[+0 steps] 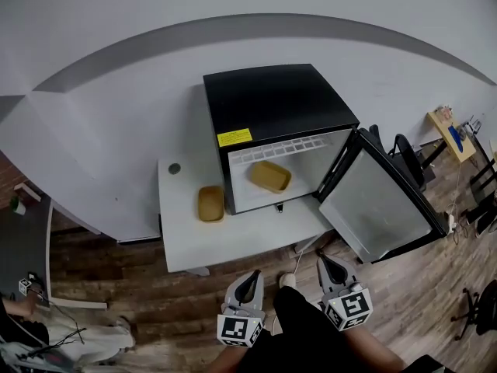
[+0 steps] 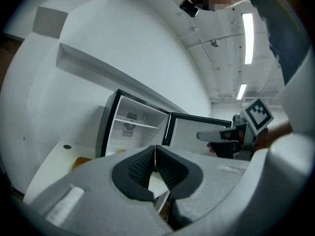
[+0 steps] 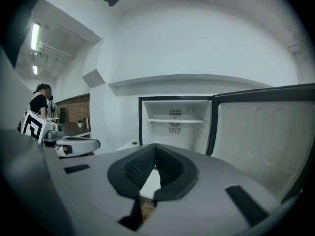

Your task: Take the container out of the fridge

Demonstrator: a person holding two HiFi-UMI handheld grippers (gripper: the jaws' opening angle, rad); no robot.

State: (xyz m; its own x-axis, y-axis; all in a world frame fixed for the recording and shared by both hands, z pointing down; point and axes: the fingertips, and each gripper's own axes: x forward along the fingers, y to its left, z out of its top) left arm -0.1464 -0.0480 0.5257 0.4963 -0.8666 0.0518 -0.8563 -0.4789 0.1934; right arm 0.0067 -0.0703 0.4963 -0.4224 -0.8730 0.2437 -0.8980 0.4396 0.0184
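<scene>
A black mini fridge (image 1: 272, 103) stands on a white table (image 1: 233, 243) with its door (image 1: 380, 208) swung wide to the right. A yellow container (image 1: 269, 176) lies inside on the fridge floor. A second yellow container (image 1: 210, 203) sits on the table just left of the fridge. My left gripper (image 1: 254, 273) and right gripper (image 1: 324, 259) hover side by side below the table's front edge, well short of the fridge. Both are shut with nothing between the pads. In the left gripper view the left gripper (image 2: 155, 149) points at the open fridge (image 2: 133, 127); the right gripper (image 3: 155, 146) faces the shelf (image 3: 174, 120).
A small dark disc (image 1: 174, 169) lies at the table's back left. Black office chairs (image 1: 404, 154) stand behind the open door. A dark desk (image 1: 23, 239) is at the far left. A person (image 3: 41, 100) stands in the background of the right gripper view.
</scene>
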